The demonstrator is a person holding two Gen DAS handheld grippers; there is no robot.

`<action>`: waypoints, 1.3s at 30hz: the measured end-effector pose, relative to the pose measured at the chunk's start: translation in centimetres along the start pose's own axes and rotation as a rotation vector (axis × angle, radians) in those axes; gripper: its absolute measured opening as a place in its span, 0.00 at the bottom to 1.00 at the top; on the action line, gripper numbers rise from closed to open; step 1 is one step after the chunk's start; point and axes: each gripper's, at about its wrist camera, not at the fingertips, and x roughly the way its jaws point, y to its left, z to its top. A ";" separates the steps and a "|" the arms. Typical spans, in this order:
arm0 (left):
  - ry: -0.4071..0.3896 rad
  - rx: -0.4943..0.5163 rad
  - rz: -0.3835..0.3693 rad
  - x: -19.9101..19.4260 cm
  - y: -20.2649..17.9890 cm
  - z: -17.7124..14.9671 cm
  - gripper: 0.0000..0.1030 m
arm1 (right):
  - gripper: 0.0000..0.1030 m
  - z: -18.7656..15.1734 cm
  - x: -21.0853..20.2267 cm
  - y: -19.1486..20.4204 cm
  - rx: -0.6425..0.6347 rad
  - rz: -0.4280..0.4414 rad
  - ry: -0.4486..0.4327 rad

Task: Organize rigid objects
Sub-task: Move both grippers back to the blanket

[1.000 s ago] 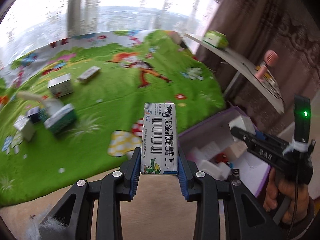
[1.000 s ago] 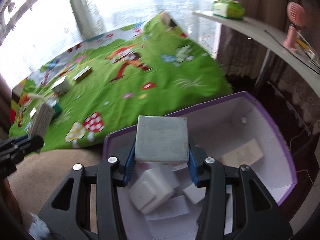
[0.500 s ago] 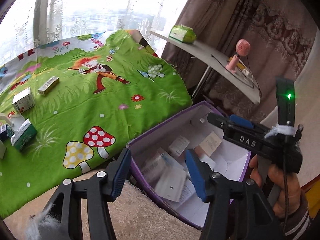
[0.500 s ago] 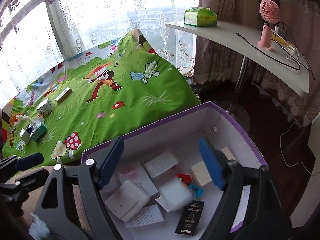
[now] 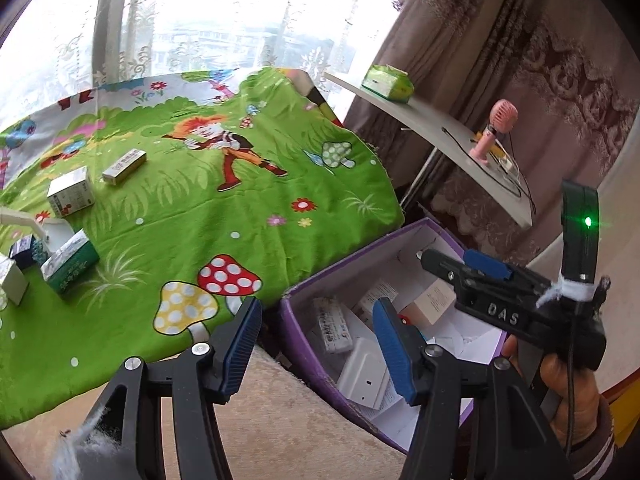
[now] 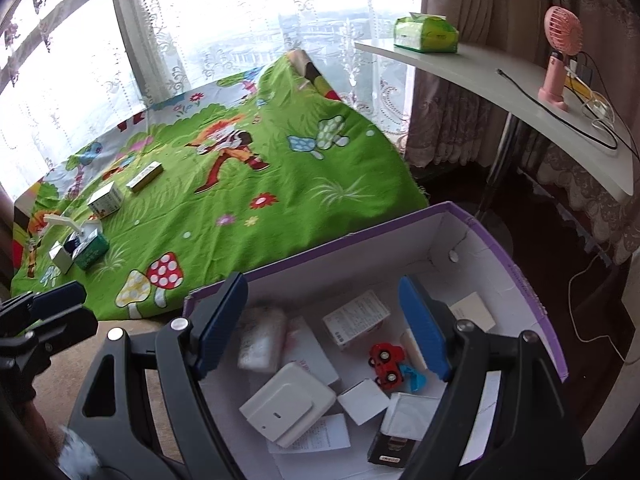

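Your purple box (image 6: 516, 264) sits at 5 o'clock, white-lined, full of small cartons and a red toy car (image 6: 386, 360); both tools (image 5: 316, 344) (image 6: 324, 328) gape empty above it; more cartons (image 5: 70, 194) at 9 on the green mat (image 5: 240, 208).

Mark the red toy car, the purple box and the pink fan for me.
red toy car (image 6: 386, 364): right wrist view, on its red body.
purple box (image 6: 536, 308): right wrist view, on its right rim.
pink fan (image 6: 563, 31): right wrist view, on its round grille.
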 end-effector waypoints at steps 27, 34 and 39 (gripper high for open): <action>-0.122 -0.159 0.379 -9.8 17.3 -1.9 0.80 | 0.96 0.5 -0.9 14.8 -0.278 0.004 -0.059; -0.120 -0.089 0.419 -10.7 19.7 -1.9 0.80 | 0.96 1.0 -0.1 20.3 -0.384 0.005 -0.059; -0.095 -0.047 0.454 -10.3 21.3 -2.1 0.80 | 0.96 1.2 0.9 24.0 -0.442 0.149 -0.025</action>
